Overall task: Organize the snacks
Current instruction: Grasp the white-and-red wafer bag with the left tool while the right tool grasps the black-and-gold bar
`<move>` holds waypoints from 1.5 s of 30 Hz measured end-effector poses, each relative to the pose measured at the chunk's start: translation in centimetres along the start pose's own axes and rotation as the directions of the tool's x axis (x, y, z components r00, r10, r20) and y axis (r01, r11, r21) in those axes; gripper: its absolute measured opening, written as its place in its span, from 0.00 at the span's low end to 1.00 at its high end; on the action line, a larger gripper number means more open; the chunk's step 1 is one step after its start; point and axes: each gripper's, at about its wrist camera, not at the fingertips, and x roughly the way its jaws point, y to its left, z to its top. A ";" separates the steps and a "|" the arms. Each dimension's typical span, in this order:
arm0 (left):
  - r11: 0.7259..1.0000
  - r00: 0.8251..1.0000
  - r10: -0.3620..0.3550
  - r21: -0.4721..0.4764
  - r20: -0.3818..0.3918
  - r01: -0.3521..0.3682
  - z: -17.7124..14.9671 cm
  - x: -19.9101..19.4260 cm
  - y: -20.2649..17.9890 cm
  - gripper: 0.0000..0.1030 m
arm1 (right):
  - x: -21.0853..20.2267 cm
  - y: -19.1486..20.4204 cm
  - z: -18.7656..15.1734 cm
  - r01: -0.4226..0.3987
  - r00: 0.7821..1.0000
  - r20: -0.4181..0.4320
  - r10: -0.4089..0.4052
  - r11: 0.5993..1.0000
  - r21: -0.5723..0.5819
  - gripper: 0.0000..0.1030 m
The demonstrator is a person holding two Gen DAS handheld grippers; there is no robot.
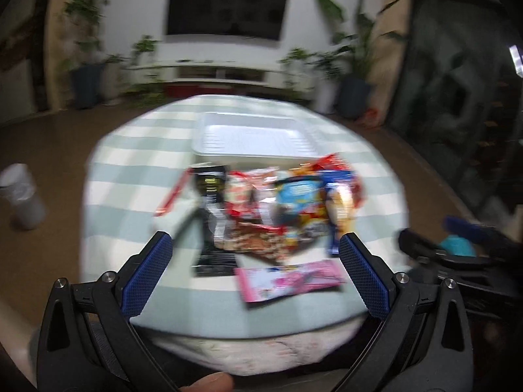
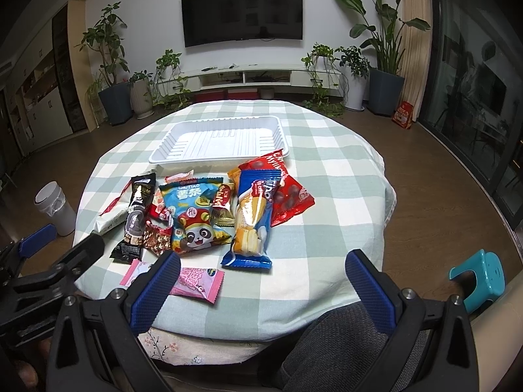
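Both hand-held grippers, left (image 1: 255, 268) and right (image 2: 263, 281), spread, empty | pinch flat pink foil packet (image 2: 196, 282) by edge | carry to ribbed white plastic tray (image 2: 170, 155)

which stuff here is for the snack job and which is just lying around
For the job:
tray, holding nothing yet
snack pile in front of it
pink packet nearest the table edge
blue packet
red packet

Just lying about:
bin on the floor
teal stool
plants
TV
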 end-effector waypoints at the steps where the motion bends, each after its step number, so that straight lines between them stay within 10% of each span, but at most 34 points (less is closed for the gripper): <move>1: 1.000 1.000 0.014 0.000 -0.019 -0.014 -0.1 0.1 0.2 1.00 | -0.1 0.2 0.1 -0.001 1.000 0.000 0.001 1.000 0.002 1.00; 16: 0.982 0.954 0.189 0.047 -0.232 -0.183 1.9 3.8 8.1 1.00 | 2.1 -2.3 0.1 -0.078 0.997 0.024 0.077 0.995 0.069 1.00; 19: 0.974 0.917 0.214 0.147 -0.336 -0.174 2.9 7.0 8.3 0.97 | 2.7 -2.7 0.2 -0.126 0.992 0.033 0.123 0.989 0.083 1.00; 23: 0.958 0.878 0.233 0.256 -0.418 -0.133 3.9 10.9 7.9 0.60 | 4.1 -3.2 0.2 -0.172 0.985 0.010 0.172 0.979 0.110 0.94; 36: 0.918 0.770 0.340 0.369 -0.540 -0.146 5.8 19.1 8.9 0.59 | 6.7 -3.4 -0.3 -0.228 0.970 -0.053 0.238 0.963 0.146 0.93; 41: 0.934 0.779 0.305 0.331 -0.548 -0.133 6.2 20.4 9.8 0.58 | 6.9 -3.6 -0.3 -0.233 0.968 -0.057 0.244 0.961 0.152 0.93; 45: 0.934 0.788 0.299 0.333 -0.538 -0.127 6.3 20.7 9.5 0.33 | 6.8 -3.2 -0.4 -0.233 0.968 -0.061 0.243 0.963 0.133 0.93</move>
